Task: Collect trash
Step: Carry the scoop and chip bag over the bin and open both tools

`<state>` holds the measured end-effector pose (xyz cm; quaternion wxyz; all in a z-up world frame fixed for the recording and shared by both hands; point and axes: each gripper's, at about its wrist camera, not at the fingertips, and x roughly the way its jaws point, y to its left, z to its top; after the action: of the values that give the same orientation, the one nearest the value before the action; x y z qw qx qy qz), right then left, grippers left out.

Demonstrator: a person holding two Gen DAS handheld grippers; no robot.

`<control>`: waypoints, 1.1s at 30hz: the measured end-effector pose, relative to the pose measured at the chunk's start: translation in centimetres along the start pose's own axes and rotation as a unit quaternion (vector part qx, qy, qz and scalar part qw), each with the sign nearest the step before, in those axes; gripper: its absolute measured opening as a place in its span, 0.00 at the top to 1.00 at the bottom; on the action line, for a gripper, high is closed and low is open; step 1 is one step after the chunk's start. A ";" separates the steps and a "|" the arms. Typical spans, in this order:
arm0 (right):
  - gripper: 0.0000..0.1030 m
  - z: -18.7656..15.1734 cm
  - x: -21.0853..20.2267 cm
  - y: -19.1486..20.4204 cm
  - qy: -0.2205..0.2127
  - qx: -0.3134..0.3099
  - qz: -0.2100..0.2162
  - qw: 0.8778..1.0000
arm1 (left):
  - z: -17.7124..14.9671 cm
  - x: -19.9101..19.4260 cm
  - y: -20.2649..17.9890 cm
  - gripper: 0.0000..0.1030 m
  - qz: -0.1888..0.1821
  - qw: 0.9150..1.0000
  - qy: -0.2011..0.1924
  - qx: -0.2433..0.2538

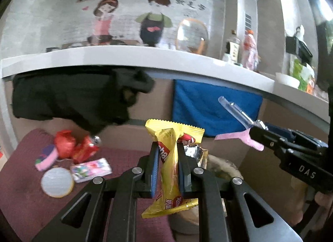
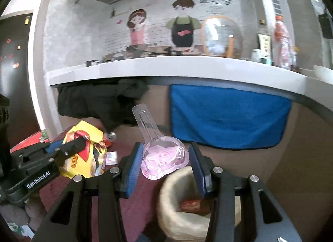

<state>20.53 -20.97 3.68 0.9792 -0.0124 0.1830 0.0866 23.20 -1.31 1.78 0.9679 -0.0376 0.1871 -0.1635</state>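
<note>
My left gripper (image 1: 168, 148) is shut on a yellow snack wrapper (image 1: 169, 158) and holds it upright above the maroon table (image 1: 25, 190); it also shows in the right wrist view (image 2: 83, 154). My right gripper (image 2: 164, 152) has its jaws apart around a clear plastic blister pack with pink backing (image 2: 163, 156), which hangs over a cream woven basket (image 2: 177, 221). A red wrapper (image 2: 190, 204) lies in the basket. In the left wrist view the blister pack (image 1: 239, 115) sticks out of the right gripper (image 1: 256, 131).
On the table's left lie a red bag (image 1: 64, 143), a crushed red can (image 1: 87, 146), a pink brush (image 1: 46, 158), a colourful packet (image 1: 90, 169) and a round mirror (image 1: 57, 182). A white counter (image 1: 124, 56) overhangs, with black cloth (image 1: 72, 96) and blue towel (image 1: 214, 106).
</note>
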 end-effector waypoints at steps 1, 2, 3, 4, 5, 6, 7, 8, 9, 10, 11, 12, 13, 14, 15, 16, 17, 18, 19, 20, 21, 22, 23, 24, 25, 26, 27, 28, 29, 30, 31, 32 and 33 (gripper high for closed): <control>0.59 0.0 0.0 -0.8 -0.001 0.002 -0.006 1.000 | 0.0 0.7 -0.5 0.84 -0.003 1.000 0.004 -0.001; 0.59 0.0 0.0 -1.4 -0.002 0.004 -0.009 1.000 | -0.1 1.3 -1.1 0.84 -0.005 1.000 0.008 -0.001; 0.59 0.0 0.2 -2.1 -0.002 0.008 -0.012 1.000 | -0.2 1.9 -1.5 0.84 -0.005 1.000 0.011 -0.001; 0.59 -0.1 0.2 -2.7 -0.001 0.011 -0.015 1.000 | -0.3 2.5 -1.9 0.84 -0.006 1.000 0.013 0.000; 0.59 -0.2 0.6 -3.6 -0.001 0.016 -0.017 1.000 | -0.5 3.1 -2.2 0.84 -0.007 1.000 0.015 0.001; 0.59 -0.4 0.8 -4.2 0.000 0.020 -0.018 1.000 | -0.5 3.6 -2.6 0.84 -0.008 1.000 0.017 0.002; 0.59 -0.6 1.0 -4.7 0.001 0.023 -0.018 1.000 | -0.6 4.4 -3.0 0.84 -0.008 1.000 0.021 0.004; 0.59 -0.8 1.3 -5.3 0.002 0.027 -0.018 0.999 | -0.8 4.9 -3.2 0.84 -0.007 1.000 0.024 0.005; 0.59 -1.1 1.8 -6.0 0.005 0.031 -0.019 0.999 | -1.0 5.7 -3.6 0.84 -0.007 1.000 0.030 0.006; 0.59 -1.4 2.2 -6.5 0.009 0.036 -0.018 0.999 | -1.1 6.1 -3.8 0.84 -0.006 0.999 0.033 0.006; 0.59 -1.7 2.5 -6.9 0.012 0.039 -0.018 0.999 | -1.4 6.9 -4.1 0.84 -0.005 0.999 0.038 0.006; 0.59 -2.0 3.0 -7.4 0.016 0.043 -0.016 0.999 | -1.5 7.3 -4.2 0.84 -0.004 0.999 0.040 0.006; 0.59 -2.4 3.4 -7.9 0.020 0.046 -0.016 0.999 | -1.7 7.8 -4.5 0.84 -0.002 0.999 0.042 0.008; 0.59 -2.7 3.8 -8.1 0.023 0.047 -0.016 0.998 | -2.0 8.5 -4.7 0.84 0.000 0.999 0.048 0.009; 0.59 -3.0 4.2 -8.6 0.027 0.049 -0.015 0.998 | -2.3 9.0 -4.9 0.84 0.002 0.999 0.052 0.009; 0.59 -3.3 4.6 -8.9 0.030 0.051 -0.015 0.998 | -2.4 9.3 -4.9 0.84 0.003 0.998 0.054 0.010; 0.59 -3.6 5.0 -9.2 0.034 0.053 -0.015 0.998 | -2.7 9.7 -5.0 0.84 0.006 0.998 0.057 0.010; 0.59 -3.9 5.4 -9.6 0.038 0.056 -0.013 0.998 | -2.9 10.1 -5.1 0.84 0.007 0.998 0.058 0.009; 0.59 -4.2 5.7 -9.9 0.042 0.060 -0.012 0.997 | -3.1 10.4 -5.2 0.84 0.009 0.998 0.060 0.008; 0.59 -4.5 6.0 -10.2 0.044 0.062 -0.011 0.997 | -3.4 10.8 -5.3 0.84 0.010 0.998 0.064 0.007; 0.59 -4.8 6.3 -10.5 0.048 0.064 -0.010 0.997 | -3.6 11.2 -5.4 0.84 0.011 0.998 0.067 0.008; 0.59 -4.9 6.5 -10.7 0.050 0.066 -0.009 0.997 | -3.7 11.3 -5.4 0.84 0.012 0.997 0.069 0.009; 0.59 -5.2 6.8 -10.9 0.053 0.068 -0.007 0.996 | -3.9 11.7 -5.5 0.84 0.013 0.997 0.072 0.010; 0.59 -5.4 7.1 -11.0 0.056 0.071 -0.005 0.996 | -4.1 11.9 -5.6 0.84 0.014 0.997 0.074 0.008; 0.59 -5.6 7.4 -11.2 0.058 0.073 -0.003 0.996 | -4.3 12.3 -5.6 0.84 0.012 0.997 0.078 0.005; 0.59 -5.8 7.6 -11.3 0.060 0.074 -0.002 0.995 | -4.4 12.6 -5.6 0.84 0.012 0.997 0.081 0.004; 0.59 -6.0 7.8 -11.4 0.062 0.074 -0.002 0.995 | -4.5 12.8 -5.7 0.84 0.012 0.996 0.083 0.004; 0.59 -6.1 8.0 -11.5 0.064 0.075 -0.002 0.995 | -4.6 13.0 -5.7 0.84 0.012 0.996 0.085 0.004; 0.59 -6.3 8.2 -11.7 0.067 0.078 0.000 0.995 | -4.7 13.2 -5.8 0.84 0.012 0.996 0.086 0.005; 0.59 -6.5 8.4 -11.8 0.068 0.079 0.000 0.995 | -4.8 13.4 -5.8 0.84 0.012 0.996 0.088 0.004; 0.59 -6.6 8.5 -12.0 0.069 0.080 0.000 0.994 | -4.9 13.6 -5.9 0.84 0.012 0.996 0.090 0.003; 0.59 -6.8 8.6 -12.2 0.070 0.081 0.000 0.994 | -5.0 13.9 -5.9 0.84 0.012 0.996 0.092 0.002; 0.59 -7.0 8.9 -12.3 0.073 0.083 0.001 0.994 | -5.1 14.1 -5.9 0.84 0.011 0.995 0.095 0.001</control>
<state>28.33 -32.04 -6.10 0.9608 0.0627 0.2606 0.0706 31.85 -11.59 -7.09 0.9477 -0.0189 0.2782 -0.1556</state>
